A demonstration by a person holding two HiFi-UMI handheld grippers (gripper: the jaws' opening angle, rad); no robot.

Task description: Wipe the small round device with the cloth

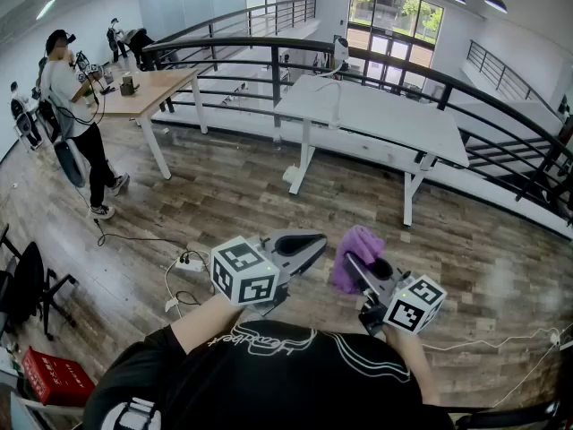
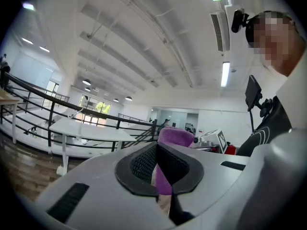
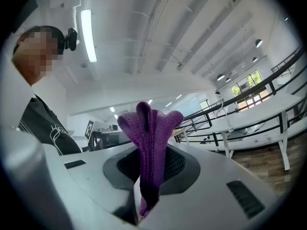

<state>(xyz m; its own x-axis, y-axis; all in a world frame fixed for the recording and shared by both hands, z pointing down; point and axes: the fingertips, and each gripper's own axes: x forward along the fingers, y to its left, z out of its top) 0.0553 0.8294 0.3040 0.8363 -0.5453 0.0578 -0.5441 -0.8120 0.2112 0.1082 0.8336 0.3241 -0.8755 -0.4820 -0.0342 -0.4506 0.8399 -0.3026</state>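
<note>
My right gripper [image 1: 354,263] is shut on a purple knitted cloth [image 1: 355,245], held in the air in front of the person's chest. In the right gripper view the cloth [image 3: 151,128] stands up in folds out of the jaws of that gripper [image 3: 149,178]. My left gripper [image 1: 320,241] is just to the left of the cloth, shut, with nothing between its jaws. In the left gripper view the closed jaws of that gripper [image 2: 157,150] point at the cloth [image 2: 175,135], which shows beyond them. No small round device is visible in any view.
A white table [image 1: 376,113] stands ahead in front of a black railing [image 1: 269,47]. People stand by a wooden table [image 1: 152,86] at the far left. Cables and a power strip [image 1: 188,262] lie on the wood floor. At the near left are a black chair [image 1: 27,285] and a red box [image 1: 54,376].
</note>
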